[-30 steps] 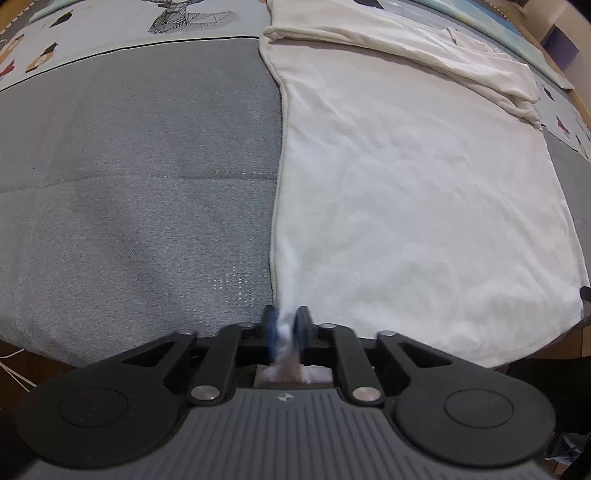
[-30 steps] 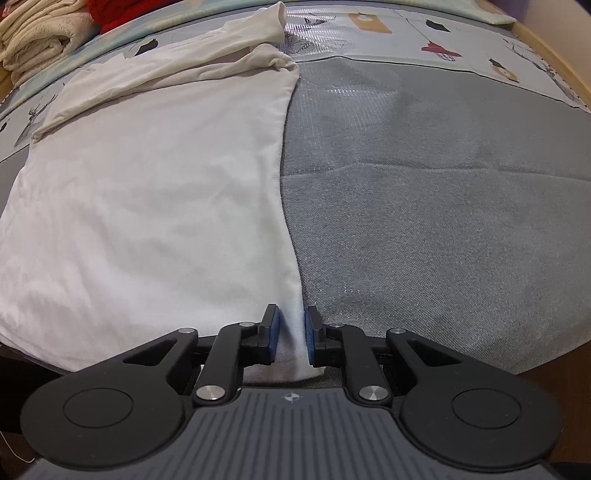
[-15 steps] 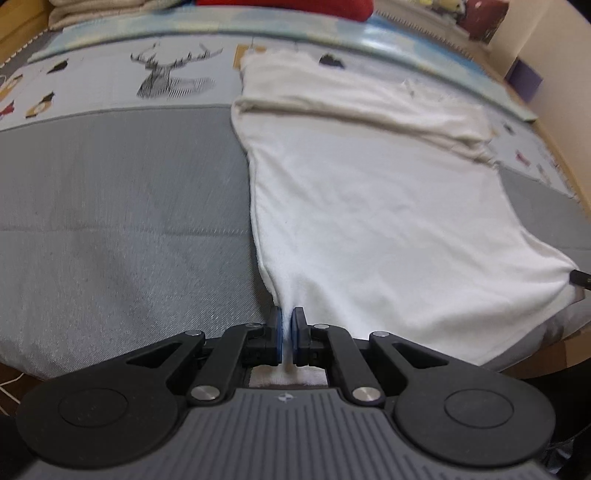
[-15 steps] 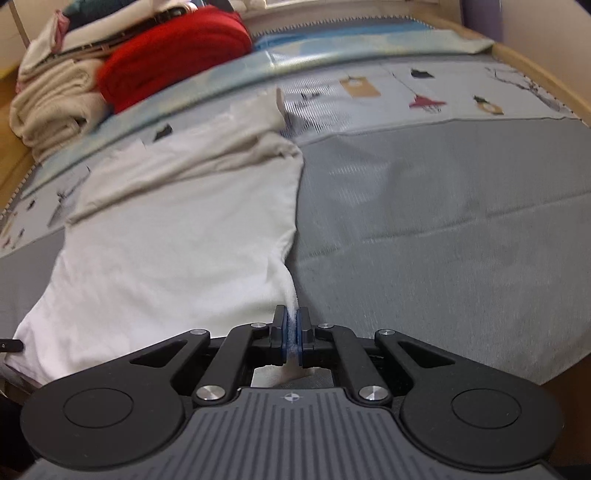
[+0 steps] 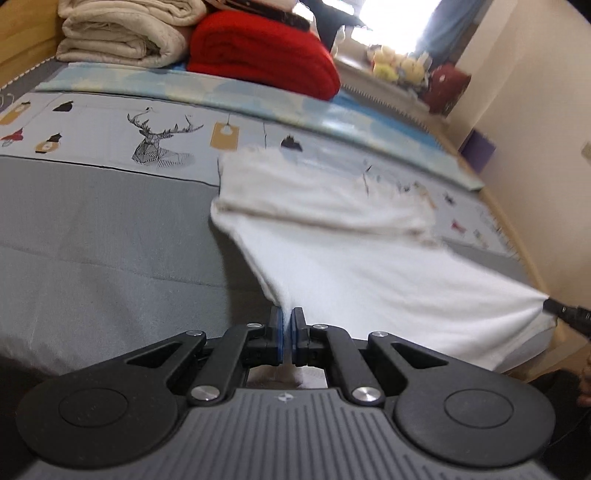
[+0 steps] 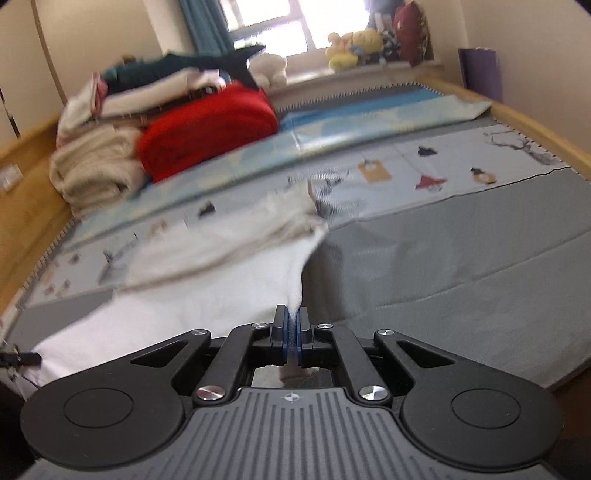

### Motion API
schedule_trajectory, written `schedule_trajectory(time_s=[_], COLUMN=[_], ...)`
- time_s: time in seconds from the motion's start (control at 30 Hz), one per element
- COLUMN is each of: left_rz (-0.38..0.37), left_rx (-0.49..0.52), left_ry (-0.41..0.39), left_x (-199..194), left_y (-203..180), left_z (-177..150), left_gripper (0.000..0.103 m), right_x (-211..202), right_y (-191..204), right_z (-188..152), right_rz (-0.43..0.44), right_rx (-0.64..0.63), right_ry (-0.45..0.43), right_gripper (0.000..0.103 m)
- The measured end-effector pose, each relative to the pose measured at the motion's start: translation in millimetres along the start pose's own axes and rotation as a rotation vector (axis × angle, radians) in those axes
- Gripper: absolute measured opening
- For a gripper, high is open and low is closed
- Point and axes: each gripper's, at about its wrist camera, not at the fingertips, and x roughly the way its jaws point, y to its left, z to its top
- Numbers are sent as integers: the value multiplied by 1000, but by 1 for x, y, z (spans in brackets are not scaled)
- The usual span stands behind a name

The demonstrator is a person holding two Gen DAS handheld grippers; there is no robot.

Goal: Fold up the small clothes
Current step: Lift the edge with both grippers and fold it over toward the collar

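A white shirt (image 5: 369,273) lies on the grey bed cover, its sleeves folded across the far end. My left gripper (image 5: 287,325) is shut on the shirt's near left hem corner and holds it lifted. My right gripper (image 6: 293,326) is shut on the near right hem corner of the shirt (image 6: 207,295), also lifted. The near hem hangs taut between the two grippers. The tip of the right gripper shows at the right edge of the left wrist view (image 5: 565,314). The tip of the left gripper shows at the left edge of the right wrist view (image 6: 22,357).
The grey bed cover (image 5: 92,240) has a patterned light-blue strip (image 5: 110,129) behind it. A red blanket (image 5: 258,55) and a folded cream blanket (image 5: 125,33) are stacked at the head of the bed. A wooden bed frame (image 6: 535,122) runs along the side. Stuffed toys (image 6: 354,48) sit on the windowsill.
Both grippers have lifted the shirt's near hem corners up off the bed and tilted up. The right gripper closed on its corner a second ago.
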Motion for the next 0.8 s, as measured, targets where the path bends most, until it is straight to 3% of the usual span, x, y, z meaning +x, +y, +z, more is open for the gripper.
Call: schedule_trajectory(time_s=[0.13,0.27,0.47,0.63,0.8], left_rz=[-23,29,74,118,161], left_rx=[-59,-42,3,77,37], left_ry=[-13,23,68,121,185], left_x=[-15,11,83,155,228], left_y=[7,11,17,13,31], left_z=[10,30,102,172,204], left_gripper=[4,4,4,4,4], right_x=[-33,-28,32,106,188], right_y=[-6,-12,-23,-31,-31], right_z=[13,27,64,110,149], right_rz=[21,9,-37,-77,-114], right_rx=[46,57,73,65,47], right_ry=[-52,-50,6,68,130], right_gripper=[3,3,3,3,3])
